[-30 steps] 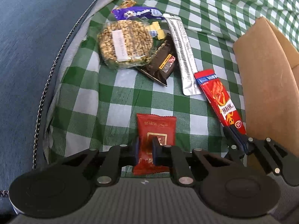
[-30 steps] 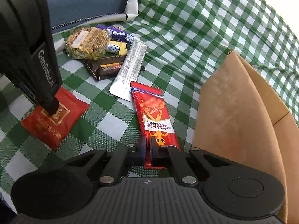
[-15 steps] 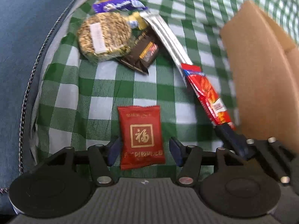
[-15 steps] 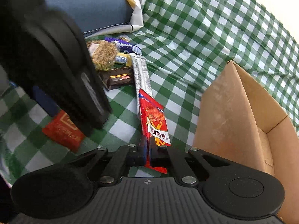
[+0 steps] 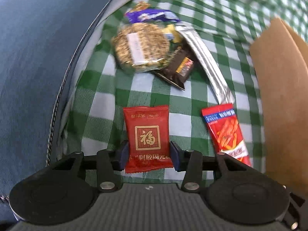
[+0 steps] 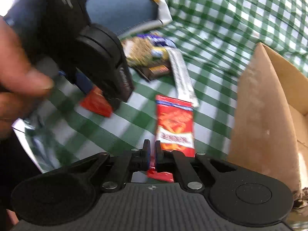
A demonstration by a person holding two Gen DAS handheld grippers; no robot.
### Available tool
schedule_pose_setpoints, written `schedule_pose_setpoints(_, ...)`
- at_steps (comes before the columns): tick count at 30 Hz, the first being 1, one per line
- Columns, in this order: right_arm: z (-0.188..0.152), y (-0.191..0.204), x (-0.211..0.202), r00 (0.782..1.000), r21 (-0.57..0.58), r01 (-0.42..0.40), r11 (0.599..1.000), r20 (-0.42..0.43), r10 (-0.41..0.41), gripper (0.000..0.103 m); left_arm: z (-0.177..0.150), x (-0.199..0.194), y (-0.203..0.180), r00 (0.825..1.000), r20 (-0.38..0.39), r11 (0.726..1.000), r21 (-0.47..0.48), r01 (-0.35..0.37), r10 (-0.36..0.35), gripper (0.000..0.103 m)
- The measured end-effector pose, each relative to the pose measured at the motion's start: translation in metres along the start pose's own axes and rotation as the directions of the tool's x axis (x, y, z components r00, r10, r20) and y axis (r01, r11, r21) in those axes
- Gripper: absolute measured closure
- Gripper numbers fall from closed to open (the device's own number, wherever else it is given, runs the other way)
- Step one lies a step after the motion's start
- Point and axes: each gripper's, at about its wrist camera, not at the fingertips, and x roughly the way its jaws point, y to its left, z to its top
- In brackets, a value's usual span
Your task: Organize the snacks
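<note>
On the green-and-white checked cloth (image 5: 169, 98), the small red packet (image 5: 147, 138) is lying flat between the two blue pads of the left hand-held gripper (image 5: 147, 155). Its jaws are closing; pads are sitting right at the packet's side edges, and I cannot tell if they are pressing yet. Packet is not lifted.

Right hand-held gripper (image 6: 152, 156) is pinching the near end of the long red snack stick (image 6: 175, 124), jaws almost pressed together on the wrapper. The stick is pointing away from the camera, far end just short of the silver sachet (image 6: 182, 77). In the left wrist view the same red snack stick (image 5: 227, 132) is sitting just right of the red packet, beside the cardboard box (image 5: 284, 104).

Cardboard box (image 6: 265, 104) is standing open on the right, brown wall facing the snacks.

Farther up the cloth a pile is sitting together: a round grain cake in clear wrap (image 5: 140, 47), a dark brown packet (image 5: 178, 67) tucked partly under it, a purple wrapper (image 5: 152, 16) behind, and the silver sachet (image 5: 208, 65) lying diagonally on the right.

Right wrist view is blurred; a person's hand (image 6: 17, 73) is wrapping the left unit's black body at left.
</note>
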Motion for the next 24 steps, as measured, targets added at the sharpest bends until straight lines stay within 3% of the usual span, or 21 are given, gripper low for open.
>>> schedule_pose_setpoints(2,0.002,0.0,-0.003,1.0,0.0,-0.005,1.0,0.027,0.005,0.079,0.001,0.001,0.005,0.999,-0.019,0.999,-0.04,0.026,-0.027,0.052)
schedule_pose_setpoints(4,0.004,-0.005,-0.002,0.999,0.027,0.015,1.0,0.04,-0.016,0.045,0.0,0.002,0.003,0.999,-0.027,0.999,-0.034,0.021,-0.022,0.05)
schedule_pose_setpoints(5,0.004,-0.009,0.0,0.999,0.047,0.029,0.998,0.034,-0.03,0.041,0.0,0.003,0.001,0.999,-0.029,1.0,-0.022,0.014,-0.015,0.048)
schedule_pose_setpoints(12,0.003,-0.036,0.027,0.998,0.167,0.053,0.984,-0.049,-0.046,0.03,0.001,0.01,-0.004,0.999,-0.033,1.0,-0.011,-0.005,0.004,0.039)
schedule_pose_setpoints(18,-0.001,-0.044,0.044,0.995,0.222,0.024,0.975,-0.105,0.0,0.029,0.001,0.014,-0.01,0.999,-0.028,0.999,0.031,-0.028,0.029,0.036)
schedule_pose_setpoints(20,0.0,-0.043,0.044,0.995,0.208,0.024,0.978,-0.101,-0.003,0.035,0.002,0.015,-0.014,0.999,-0.024,0.998,0.052,-0.042,0.043,0.036)
schedule_pose_setpoints(22,0.0,-0.041,0.042,0.996,0.187,0.031,0.982,-0.089,-0.015,0.049,0.001,0.016,-0.018,0.998,-0.017,0.995,0.081,-0.059,0.061,0.036)
schedule_pose_setpoints(24,0.001,-0.038,0.041,0.997,0.168,0.032,0.985,-0.081,-0.018,0.052,0.0,0.016,-0.02,0.997,-0.008,0.992,0.102,-0.074,0.075,0.04)
